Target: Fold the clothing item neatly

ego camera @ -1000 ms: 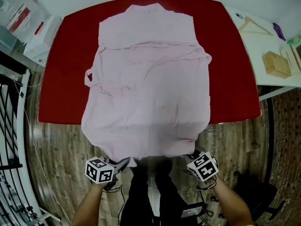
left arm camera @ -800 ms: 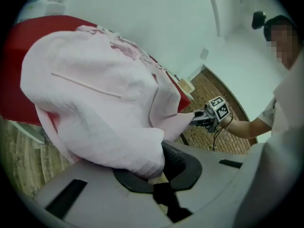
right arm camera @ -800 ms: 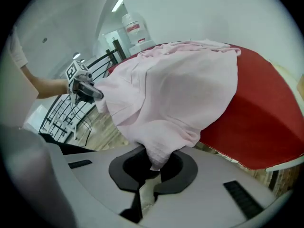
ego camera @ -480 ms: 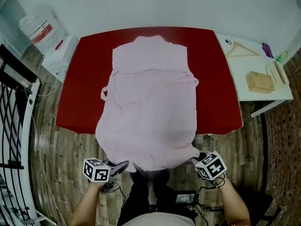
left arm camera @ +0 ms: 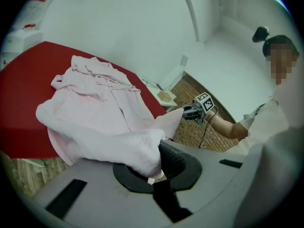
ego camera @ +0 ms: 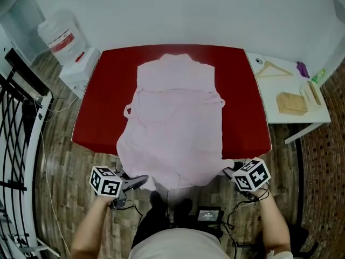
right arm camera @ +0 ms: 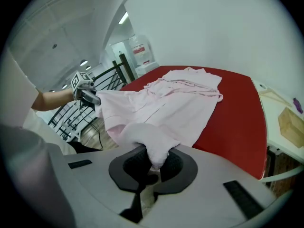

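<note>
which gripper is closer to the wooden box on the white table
Right. The right gripper is below-left of the wooden box; the left gripper is across the pink garment.

Likely a test room or recording lab, not a home.
Given away by a bare white wall (ego camera: 188, 9) at 12 o'clock, one red table (ego camera: 91, 117) alone on a wood-plank floor (ego camera: 70, 171), a water dispenser (ego camera: 75, 74) at 10 o'clock, a black metal railing (ego camera: 19, 144) at 9 o'clock, a white side table (ego camera: 275, 109) at 3 o'clock with a wooden hanger (ego camera: 274, 69) and wooden box (ego camera: 292, 102), plus a cabled left hand-held gripper (ego camera: 139, 182) and right hand-held gripper (ego camera: 228, 170) near 6 o'clock, by a small screened device (ego camera: 207, 215) on the floor.
</note>
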The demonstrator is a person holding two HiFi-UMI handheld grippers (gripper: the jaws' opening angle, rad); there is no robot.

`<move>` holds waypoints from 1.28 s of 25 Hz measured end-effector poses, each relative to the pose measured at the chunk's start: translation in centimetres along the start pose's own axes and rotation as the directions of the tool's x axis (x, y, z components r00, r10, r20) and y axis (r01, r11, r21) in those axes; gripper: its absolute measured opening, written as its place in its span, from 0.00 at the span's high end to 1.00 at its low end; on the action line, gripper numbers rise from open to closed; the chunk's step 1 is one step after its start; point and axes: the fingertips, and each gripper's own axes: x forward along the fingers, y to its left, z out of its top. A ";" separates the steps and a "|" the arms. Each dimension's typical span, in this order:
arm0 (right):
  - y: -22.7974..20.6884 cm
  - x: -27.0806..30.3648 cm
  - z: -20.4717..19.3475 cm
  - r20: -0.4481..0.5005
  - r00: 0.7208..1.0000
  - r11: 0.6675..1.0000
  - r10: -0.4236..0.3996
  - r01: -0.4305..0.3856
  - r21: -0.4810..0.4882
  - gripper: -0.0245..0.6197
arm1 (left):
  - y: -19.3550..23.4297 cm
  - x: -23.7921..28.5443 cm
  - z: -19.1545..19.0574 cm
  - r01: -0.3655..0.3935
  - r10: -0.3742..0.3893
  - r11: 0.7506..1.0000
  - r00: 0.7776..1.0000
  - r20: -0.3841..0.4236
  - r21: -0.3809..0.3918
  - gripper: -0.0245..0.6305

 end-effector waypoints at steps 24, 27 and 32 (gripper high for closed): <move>-6.3 -3.3 15.8 0.054 0.980 0.976 -0.190 0.182 0.122 0.93 | 5.8 -6.5 21.8 0.254 -0.266 0.956 0.961 0.069 0.144 0.94; -6.8 -3.0 17.5 0.061 0.978 0.972 -0.199 0.189 0.142 0.93 | 6.7 -6.3 23.4 0.288 -0.300 0.947 0.951 0.075 0.143 0.94; -7.9 -2.5 20.3 0.073 0.977 0.966 -0.202 0.187 0.176 0.93 | 7.6 -5.7 26.3 0.330 -0.343 0.934 0.935 0.091 0.135 0.94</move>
